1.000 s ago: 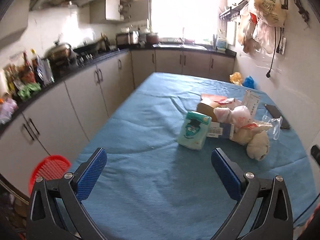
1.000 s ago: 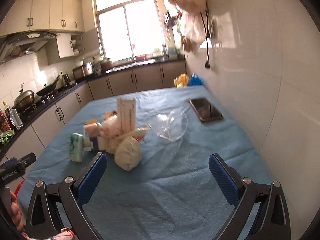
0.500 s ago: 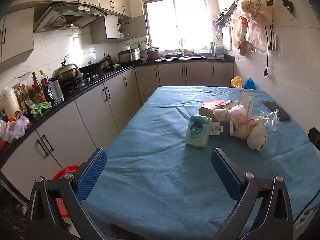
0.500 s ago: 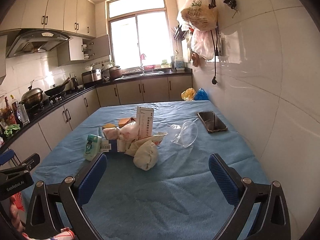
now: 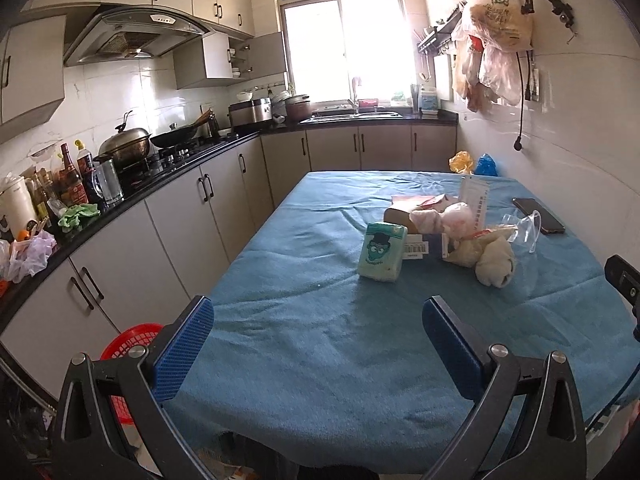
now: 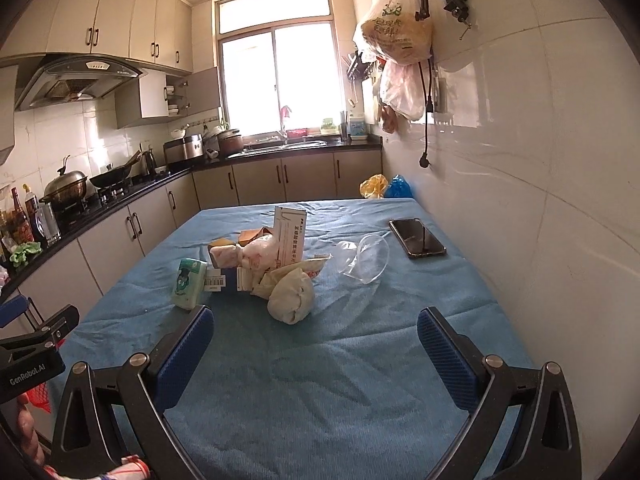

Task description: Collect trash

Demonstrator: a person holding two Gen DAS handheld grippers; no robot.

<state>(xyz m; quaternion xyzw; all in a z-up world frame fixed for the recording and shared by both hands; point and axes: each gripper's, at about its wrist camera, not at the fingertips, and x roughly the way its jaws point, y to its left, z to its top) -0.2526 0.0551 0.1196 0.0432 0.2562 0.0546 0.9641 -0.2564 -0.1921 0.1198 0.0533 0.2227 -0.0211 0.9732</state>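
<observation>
Spread wide and holding nothing at the bottom of the left wrist view, the left gripper (image 5: 318, 344) over the near edge of a blue-covered table (image 5: 304, 380). Likewise wide open and empty in the right wrist view, the right gripper (image 6: 316, 344), blue pads hovering above bare cloth. Just outside the left gripper's left finger, at lower left, a red basket (image 5: 128, 344) on the floor. Farther up, right of centre and well beyond both sets of fingertips, the trash pile: a mint-green tissue pack (image 5: 381, 251) standing nearest, a barcoded box (image 5: 420, 246) just behind it, a crumpled beige wad (image 5: 494, 265) to the right, pink wrapping (image 5: 456, 216) and an upright white paper packet (image 5: 474, 204) behind. Beside the pile toward the right wall, a clear plastic cup (image 6: 366, 258) on its side, then a dark phone (image 6: 416, 237). At upper centre, cabinets and a bright window (image 5: 340, 44).
</observation>
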